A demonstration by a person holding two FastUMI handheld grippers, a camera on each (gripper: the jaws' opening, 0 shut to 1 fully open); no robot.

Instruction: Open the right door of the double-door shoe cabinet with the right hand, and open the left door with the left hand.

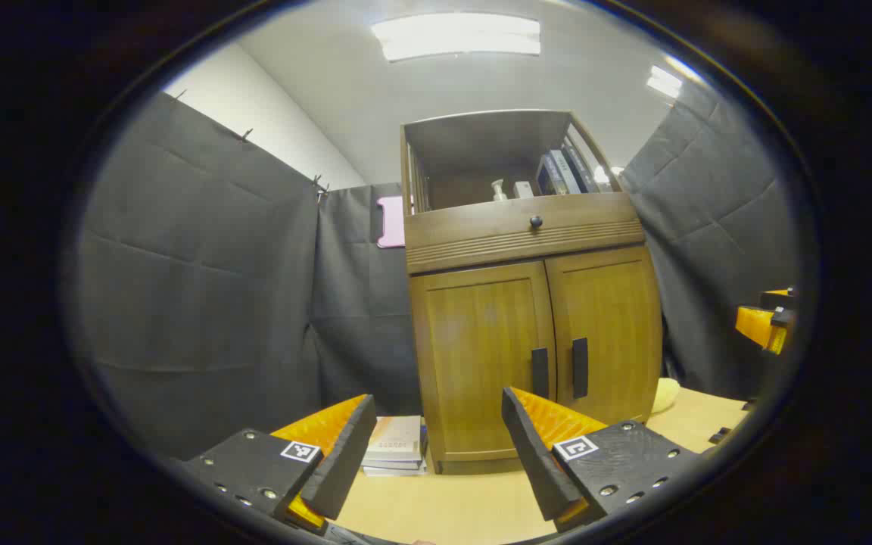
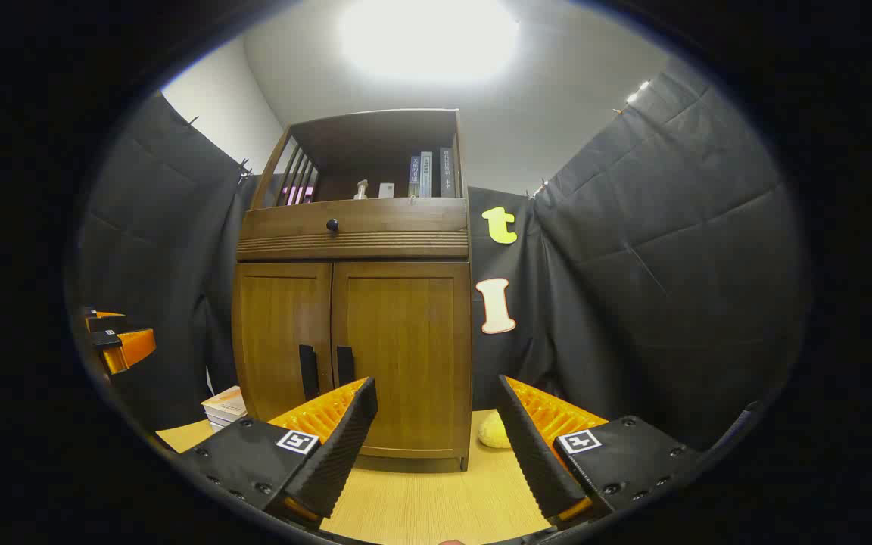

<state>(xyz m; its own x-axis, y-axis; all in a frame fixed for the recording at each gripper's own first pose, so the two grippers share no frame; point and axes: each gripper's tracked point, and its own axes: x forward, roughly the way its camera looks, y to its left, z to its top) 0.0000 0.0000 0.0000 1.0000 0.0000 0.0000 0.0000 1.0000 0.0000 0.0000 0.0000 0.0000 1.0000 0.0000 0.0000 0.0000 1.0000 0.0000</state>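
Observation:
A wooden shoe cabinet (image 1: 527, 227) (image 2: 353, 235) stands on the light wood table. Both its doors are closed, the left door (image 1: 481, 356) (image 2: 281, 341) and the right door (image 1: 606, 333) (image 2: 406, 348). A dark vertical handle sits on each door near the middle seam, the left handle (image 1: 540, 372) (image 2: 307, 372) and the right handle (image 1: 580, 368) (image 2: 344, 366). My left gripper (image 1: 436, 416) is open, a short way in front of the left door. My right gripper (image 2: 436, 401) is open in front of the right door. Neither touches the cabinet.
A drawer with a round knob (image 1: 535, 222) sits above the doors, with books (image 1: 561, 172) on the open shelf. A stack of books (image 1: 397, 445) lies left of the cabinet and a yellow soft object (image 2: 493, 431) right of it. Black cloth walls surround the table.

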